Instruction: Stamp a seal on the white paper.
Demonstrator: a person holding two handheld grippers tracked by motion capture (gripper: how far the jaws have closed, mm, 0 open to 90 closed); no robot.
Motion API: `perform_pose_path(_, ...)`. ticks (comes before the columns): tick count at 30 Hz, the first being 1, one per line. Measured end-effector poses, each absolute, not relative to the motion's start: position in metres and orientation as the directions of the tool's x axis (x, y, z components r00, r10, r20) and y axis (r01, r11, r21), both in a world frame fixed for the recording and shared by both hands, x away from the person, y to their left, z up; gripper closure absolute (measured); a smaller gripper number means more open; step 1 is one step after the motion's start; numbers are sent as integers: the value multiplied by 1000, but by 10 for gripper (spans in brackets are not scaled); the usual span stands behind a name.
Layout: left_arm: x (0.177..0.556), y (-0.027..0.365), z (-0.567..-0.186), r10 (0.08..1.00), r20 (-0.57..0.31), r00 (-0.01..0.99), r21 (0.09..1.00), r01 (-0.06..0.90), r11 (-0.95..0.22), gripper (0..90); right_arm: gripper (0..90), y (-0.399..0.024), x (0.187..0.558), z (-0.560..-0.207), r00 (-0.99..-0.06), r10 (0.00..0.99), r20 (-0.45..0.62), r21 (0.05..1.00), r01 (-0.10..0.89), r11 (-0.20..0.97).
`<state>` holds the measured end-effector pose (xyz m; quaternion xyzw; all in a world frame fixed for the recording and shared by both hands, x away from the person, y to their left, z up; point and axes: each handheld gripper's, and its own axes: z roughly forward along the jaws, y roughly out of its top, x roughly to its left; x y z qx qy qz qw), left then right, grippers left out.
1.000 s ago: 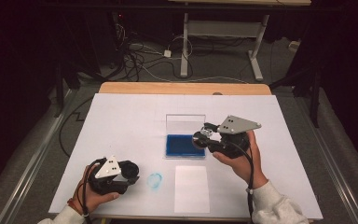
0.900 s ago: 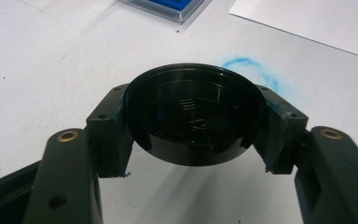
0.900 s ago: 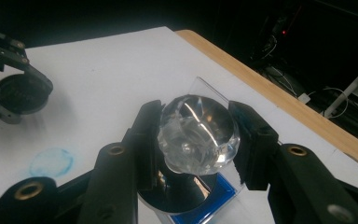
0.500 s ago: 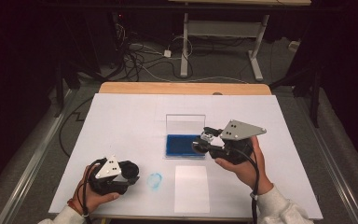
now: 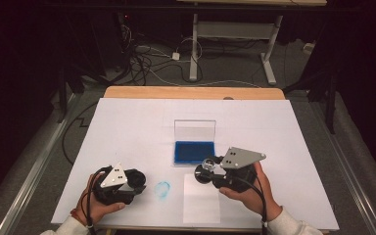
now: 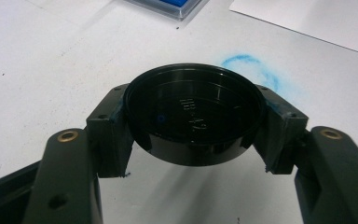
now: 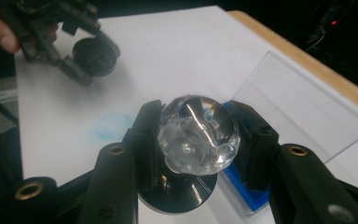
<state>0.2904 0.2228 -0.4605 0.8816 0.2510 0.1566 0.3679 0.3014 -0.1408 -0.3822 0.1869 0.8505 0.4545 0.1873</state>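
Stamp (image 7: pixel 198 135) is gripped by right gripper (image 5: pixel 206 171) jaws, above the paper (image 5: pixel 201 198) by ink pad (image 5: pixel 193 152); cap (image 6: pixel 193 119) clamped in left gripper (image 5: pixel 136 182). Risk: smudged print if stamp is lowered tilted.

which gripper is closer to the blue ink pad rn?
Right. The right gripper, shut on a clear-knobbed stamp, sits just at the near edge of the blue ink pad. The left gripper, holding a black cap, is farther off, near-left.
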Motion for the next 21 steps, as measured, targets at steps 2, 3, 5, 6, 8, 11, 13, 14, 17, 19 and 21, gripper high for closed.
perform_pose_path(2,290,223,-460,558,91,825,727,328,-603,364,577,-138,299,-389,-868,475,-145,834,152,530)
perform_pose_path(3,290,223,-460,558,90,825,728,328,-602,364,577,-137,297,-393,-872,467,-145,827,152,541)
perform_pose_path(5,290,223,-461,558,89,825,726,330,-603,364,577,-135,293,-399,-875,458,-154,819,146,555)
perform_pose_path(6,291,223,-461,559,90,825,725,331,-605,364,577,-134,293,-400,-876,456,-154,818,146,557)
perform_pose_path(8,291,223,-461,559,87,824,724,333,-604,364,577,-133,290,-405,-876,456,-157,812,149,565)
perform_pose_path(11,291,223,-461,561,86,823,722,336,-604,364,578,-132,287,-414,-884,443,-150,797,157,583)
perform_pose_path(13,291,223,-461,561,87,823,723,335,-604,364,577,-132,287,-419,-887,438,-147,786,164,595)
perform_pose_path(14,290,223,-461,560,86,824,723,335,-604,364,577,-133,287,-421,-890,436,-137,784,171,596)
perform_pose_path(17,290,222,-461,560,88,824,723,334,-605,364,577,-132,286,-428,-891,433,-137,770,179,612)
perform_pose_path(19,290,222,-461,560,87,824,722,335,-606,364,577,-132,286,-433,-891,434,-132,765,187,616)
perform_pose_path(21,290,222,-461,559,86,825,723,334,-605,364,577,-130,286,-436,-894,428,-134,755,188,628)
